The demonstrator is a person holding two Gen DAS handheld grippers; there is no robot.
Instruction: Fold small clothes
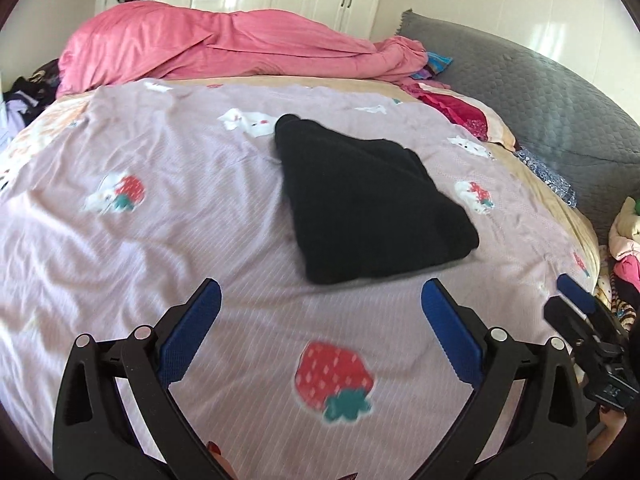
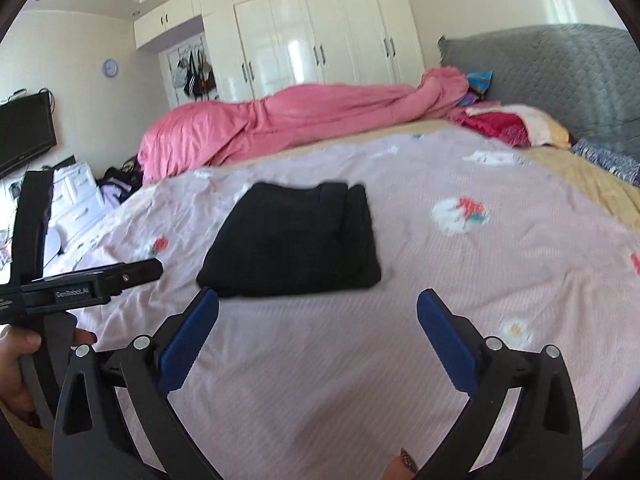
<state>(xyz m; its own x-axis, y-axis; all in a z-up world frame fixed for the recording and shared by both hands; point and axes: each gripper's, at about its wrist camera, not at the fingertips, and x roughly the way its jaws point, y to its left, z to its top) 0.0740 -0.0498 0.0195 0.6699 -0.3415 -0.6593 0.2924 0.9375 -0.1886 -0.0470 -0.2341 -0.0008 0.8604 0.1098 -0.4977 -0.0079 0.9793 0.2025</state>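
A black garment (image 1: 360, 200) lies folded into a compact bundle on the lilac strawberry-print sheet (image 1: 160, 220). In the right wrist view the same black garment (image 2: 294, 242) rests flat on the sheet (image 2: 460, 280). My left gripper (image 1: 320, 300) stands open just short of the bundle's near edge, nothing between its blue pads. My right gripper (image 2: 318, 302) is open too, its pads wide apart and empty, just before the garment's near edge. The right gripper (image 1: 580, 308) shows at the right edge of the left wrist view. The left gripper (image 2: 136, 274) shows at the left of the right wrist view.
A pink duvet (image 1: 224, 42) is heaped along the far side of the bed. A grey quilted pillow (image 1: 520, 88) and red clothes (image 1: 456, 108) lie at the far right. White wardrobes (image 2: 320, 28) stand behind. More clothes (image 1: 628, 240) pile beside the bed on the right.
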